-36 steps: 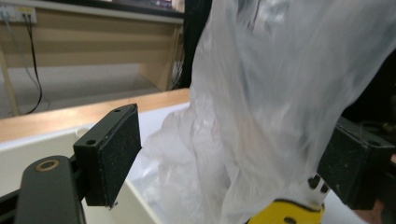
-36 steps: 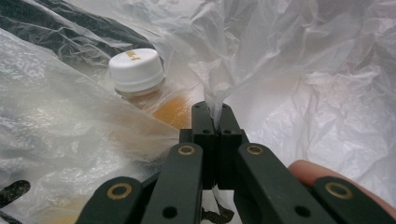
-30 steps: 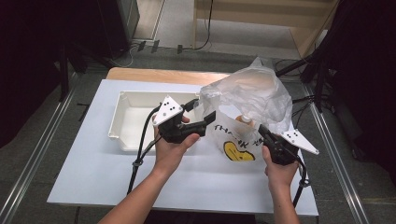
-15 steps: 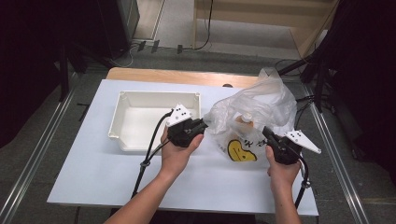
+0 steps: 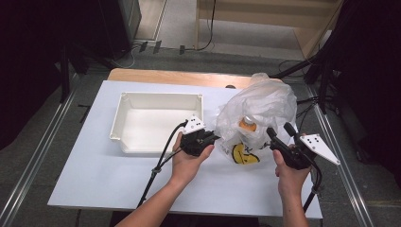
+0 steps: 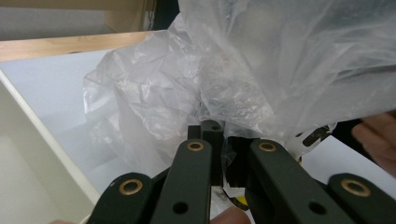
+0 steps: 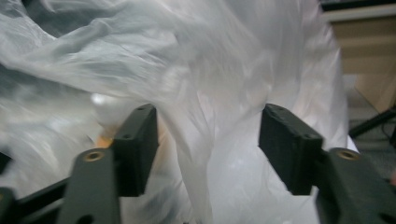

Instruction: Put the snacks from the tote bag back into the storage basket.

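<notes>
my left gripper (image 5: 211,138) is pinched tight on a fold of the thin plastic bag (image 5: 257,106) at the bag's nine o'clock edge, low near the white table (image 5: 94,175). my right gripper (image 5: 280,134) sits at the bag's four o'clock; its jaws have just been opening and now stand spread, with loose film hanging between them but the pads (image 7: 138,145) not pressing it. the bag stands crumpled at three o'clock of the white tray (image 5: 124,101), just beside it. an orange-capped item (image 5: 247,125) shows through the film, above a yellow print (image 5: 245,154).
</notes>
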`<action>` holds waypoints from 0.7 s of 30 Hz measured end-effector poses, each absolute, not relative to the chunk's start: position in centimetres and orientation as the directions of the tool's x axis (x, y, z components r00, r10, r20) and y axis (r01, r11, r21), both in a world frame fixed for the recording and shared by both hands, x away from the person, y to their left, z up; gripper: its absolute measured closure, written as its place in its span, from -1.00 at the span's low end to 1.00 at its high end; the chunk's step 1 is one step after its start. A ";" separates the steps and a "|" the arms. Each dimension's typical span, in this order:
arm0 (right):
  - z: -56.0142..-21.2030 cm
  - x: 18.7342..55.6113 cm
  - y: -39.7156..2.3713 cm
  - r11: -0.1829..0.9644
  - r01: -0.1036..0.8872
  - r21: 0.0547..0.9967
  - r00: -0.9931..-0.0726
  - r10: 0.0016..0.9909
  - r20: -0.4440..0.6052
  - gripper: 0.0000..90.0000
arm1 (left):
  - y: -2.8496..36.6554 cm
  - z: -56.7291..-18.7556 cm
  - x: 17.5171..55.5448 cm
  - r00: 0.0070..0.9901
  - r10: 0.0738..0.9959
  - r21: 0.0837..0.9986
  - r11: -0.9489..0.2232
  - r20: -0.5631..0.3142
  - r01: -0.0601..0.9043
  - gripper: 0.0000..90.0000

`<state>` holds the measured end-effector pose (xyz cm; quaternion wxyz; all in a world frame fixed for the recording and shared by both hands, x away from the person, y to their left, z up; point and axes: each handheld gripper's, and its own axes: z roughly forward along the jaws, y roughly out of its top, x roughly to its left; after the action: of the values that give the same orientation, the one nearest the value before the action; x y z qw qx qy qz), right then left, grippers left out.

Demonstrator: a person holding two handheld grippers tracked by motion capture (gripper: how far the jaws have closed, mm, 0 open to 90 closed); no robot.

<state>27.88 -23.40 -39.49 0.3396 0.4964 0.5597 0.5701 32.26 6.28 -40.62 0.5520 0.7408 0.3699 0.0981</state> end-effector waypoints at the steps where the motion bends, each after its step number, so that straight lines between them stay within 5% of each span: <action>1: -39.5 27.9 -23.4 -0.143 0.168 0.975 -0.277 0.943 0.186 -0.32 | 6.2 -40.7 32.2 0.706 0.657 0.890 -0.115 -0.264 0.441 1.00; 8: -37.1 27.1 -21.5 -0.108 0.105 0.989 -0.344 0.929 0.138 -0.35 | 5.8 -41.5 31.9 0.716 0.652 0.883 -0.150 -0.250 0.445 1.00; 10: -37.4 27.6 -21.0 -0.085 0.137 0.987 -0.307 0.944 0.124 0.16 | 5.7 -41.8 31.7 0.715 0.651 0.879 -0.152 -0.254 0.451 1.00; 12: -37.6 27.8 -21.2 -0.089 0.147 0.985 -0.300 0.945 0.130 0.35 | 5.5 -42.2 31.3 0.717 0.650 0.877 -0.161 -0.251 0.453 1.00; 13: -38.1 28.3 -21.6 -0.118 0.171 0.978 -0.295 0.941 0.165 0.68 | 5.5 -42.4 31.2 0.718 0.649 0.876 -0.165 -0.249 0.453 1.00; 15: -38.7 28.9 -22.1 -0.143 0.194 0.970 -0.284 0.939 0.195 0.87 | 5.4 -42.7 30.9 0.721 0.647 0.873 -0.173 -0.248 0.456 1.00; 21: -40.7 30.9 -22.5 -0.148 0.272 0.951 -0.238 0.947 0.215 1.00 | 5.5 -43.8 30.2 0.714 0.659 0.868 -0.186 -0.237 0.460 0.99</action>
<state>30.88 -22.51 -40.73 0.3128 0.5320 0.5730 0.5392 30.16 5.47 -43.78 0.5226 0.7641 0.3660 0.0954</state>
